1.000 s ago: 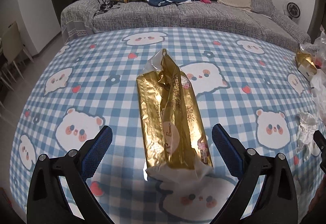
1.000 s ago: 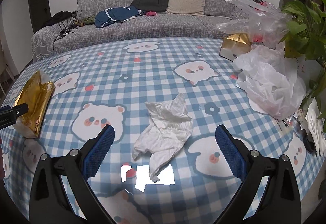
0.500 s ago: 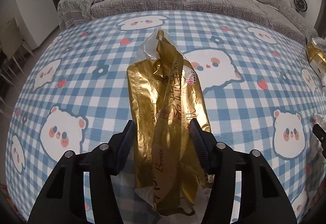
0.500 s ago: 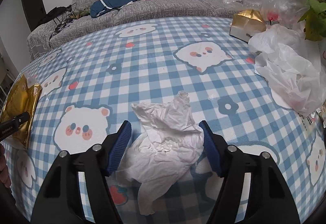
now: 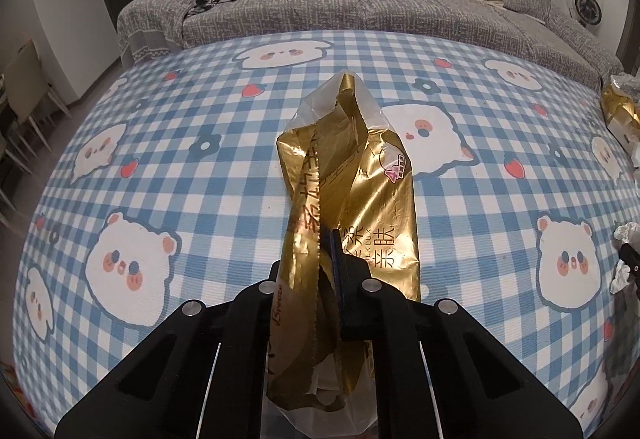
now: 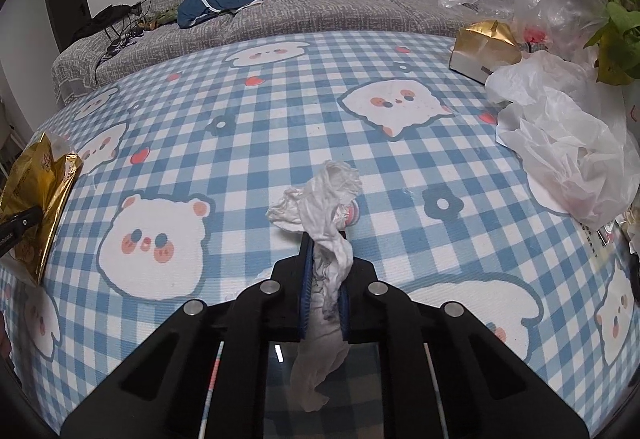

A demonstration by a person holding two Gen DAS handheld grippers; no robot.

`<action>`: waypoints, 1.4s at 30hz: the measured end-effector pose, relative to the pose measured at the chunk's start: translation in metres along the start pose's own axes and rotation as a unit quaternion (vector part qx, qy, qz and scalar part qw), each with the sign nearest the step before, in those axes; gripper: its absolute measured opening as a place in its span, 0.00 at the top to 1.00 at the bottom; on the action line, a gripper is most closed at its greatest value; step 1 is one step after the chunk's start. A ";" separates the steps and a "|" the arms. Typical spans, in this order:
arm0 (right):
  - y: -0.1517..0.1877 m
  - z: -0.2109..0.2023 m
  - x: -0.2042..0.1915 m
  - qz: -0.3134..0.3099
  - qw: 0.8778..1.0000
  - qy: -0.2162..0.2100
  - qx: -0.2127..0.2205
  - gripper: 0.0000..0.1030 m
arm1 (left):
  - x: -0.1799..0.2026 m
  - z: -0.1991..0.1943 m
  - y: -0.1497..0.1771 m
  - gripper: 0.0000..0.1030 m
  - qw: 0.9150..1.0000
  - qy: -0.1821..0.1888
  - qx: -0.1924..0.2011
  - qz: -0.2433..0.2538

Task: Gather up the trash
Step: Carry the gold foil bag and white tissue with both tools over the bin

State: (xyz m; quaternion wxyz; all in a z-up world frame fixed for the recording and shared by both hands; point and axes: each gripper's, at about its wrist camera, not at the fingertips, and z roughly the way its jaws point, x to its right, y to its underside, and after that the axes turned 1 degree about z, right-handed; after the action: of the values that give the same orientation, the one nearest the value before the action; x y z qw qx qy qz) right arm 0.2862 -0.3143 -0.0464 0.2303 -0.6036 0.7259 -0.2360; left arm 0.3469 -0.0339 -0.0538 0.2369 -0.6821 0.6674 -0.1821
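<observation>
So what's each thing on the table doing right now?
Left hand-held gripper: shut on the gold wrapper.
Gold wrapper: torn open, crumpled, pinched.
Right hand-held gripper: shut on the white tissue.
White tissue: crumpled, squeezed between the fingers.
White plastic bag: open, slumped on the table.
Gold tissue box: lying on the table, untouched.

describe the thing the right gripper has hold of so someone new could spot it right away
On the blue checked bear-print tablecloth, look at the near edge, where the right gripper is shut on something. It is a crumpled white tissue, twisted into a strip that sticks up past the pads. Unlike the glossy white plastic bags to its right, it is matt, small and soft, like paper.
</observation>
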 end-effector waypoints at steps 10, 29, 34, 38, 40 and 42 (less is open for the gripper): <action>0.002 -0.010 -0.006 -0.011 1.000 0.000 0.002 0.91 | -0.006 -0.008 0.002 0.94 1.000 0.006 0.001 -0.008; 0.006 -0.059 -0.021 -0.033 0.999 -0.001 0.016 0.91 | 0.001 -0.055 0.017 0.94 1.000 0.025 0.012 0.001; 0.011 -0.072 -0.025 -0.039 0.999 0.000 0.020 0.91 | 0.003 -0.070 0.025 0.94 0.999 0.030 0.014 0.004; 0.016 -0.082 -0.028 -0.044 0.999 0.001 0.021 0.91 | 0.004 -0.081 0.032 0.94 0.999 0.032 0.014 0.007; 0.020 -0.087 -0.030 -0.048 0.999 0.001 0.021 0.91 | 0.005 -0.086 0.037 0.94 0.999 0.033 0.014 0.007; 0.024 -0.093 -0.034 -0.052 0.998 0.001 0.021 0.91 | 0.005 -0.090 0.042 0.94 0.999 0.034 0.013 0.008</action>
State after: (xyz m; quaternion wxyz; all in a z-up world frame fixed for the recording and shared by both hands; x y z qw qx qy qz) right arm 0.2158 -0.2709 0.0136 0.2295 -0.6349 0.6890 -0.2638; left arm 0.2613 -0.0458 -0.0036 0.2248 -0.6672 0.6778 -0.2119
